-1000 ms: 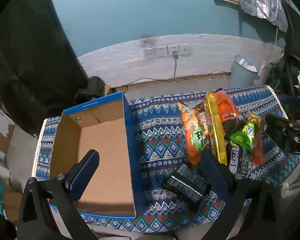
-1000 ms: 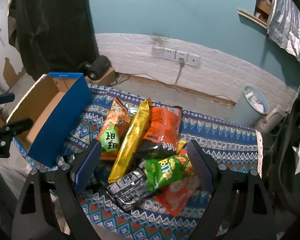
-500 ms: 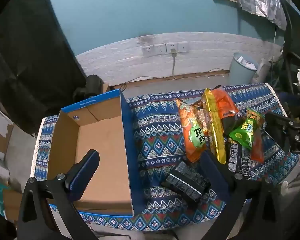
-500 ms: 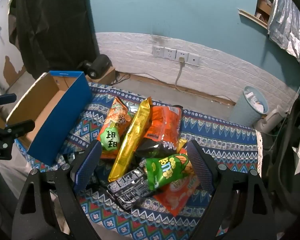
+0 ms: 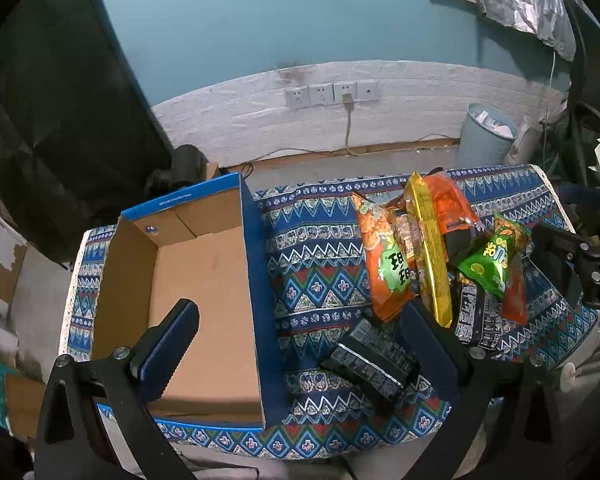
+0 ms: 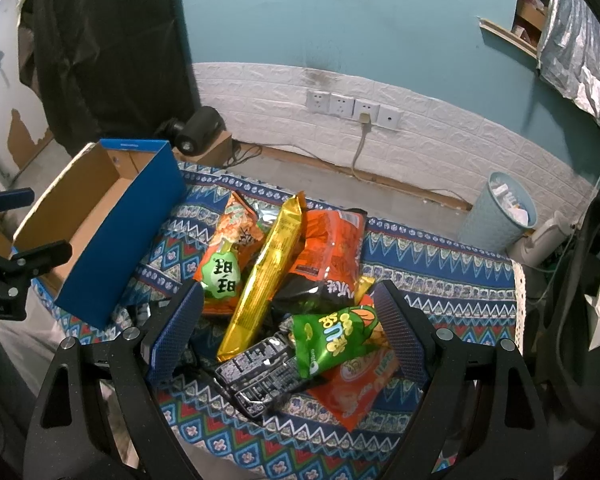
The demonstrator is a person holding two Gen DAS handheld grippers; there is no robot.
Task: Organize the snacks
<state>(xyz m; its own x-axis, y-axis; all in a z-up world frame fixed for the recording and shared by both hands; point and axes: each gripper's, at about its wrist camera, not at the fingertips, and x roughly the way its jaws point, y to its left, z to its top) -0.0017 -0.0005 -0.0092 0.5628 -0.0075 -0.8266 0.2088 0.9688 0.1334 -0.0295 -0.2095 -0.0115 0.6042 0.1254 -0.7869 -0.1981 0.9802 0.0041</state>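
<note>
An open blue cardboard box [image 5: 204, 280] stands empty on the left of the patterned cloth [image 5: 312, 264]; it also shows in the right wrist view [image 6: 112, 232]. A heap of snack bags lies to its right: an orange-and-green bag [image 6: 224, 264], a long gold bag [image 6: 268, 276], an orange-and-black bag [image 6: 328, 256], a green bag [image 6: 336, 336], a flat orange bag [image 6: 360, 384] and black packs [image 6: 260, 372]. My left gripper [image 5: 300, 332] is open, above the box's right wall. My right gripper [image 6: 288, 320] is open over the heap.
A pale blue waste bin [image 6: 500, 212] stands on the floor behind the table at the right. Wall sockets with a cable [image 6: 356, 108] are on the white brick strip. A black camera [image 6: 196, 128] sits behind the box. Dark fabric hangs at the left.
Both grippers have drifted only slightly; the box and snacks appear a little shifted in view. Nothing was taken hold of or let go.
</note>
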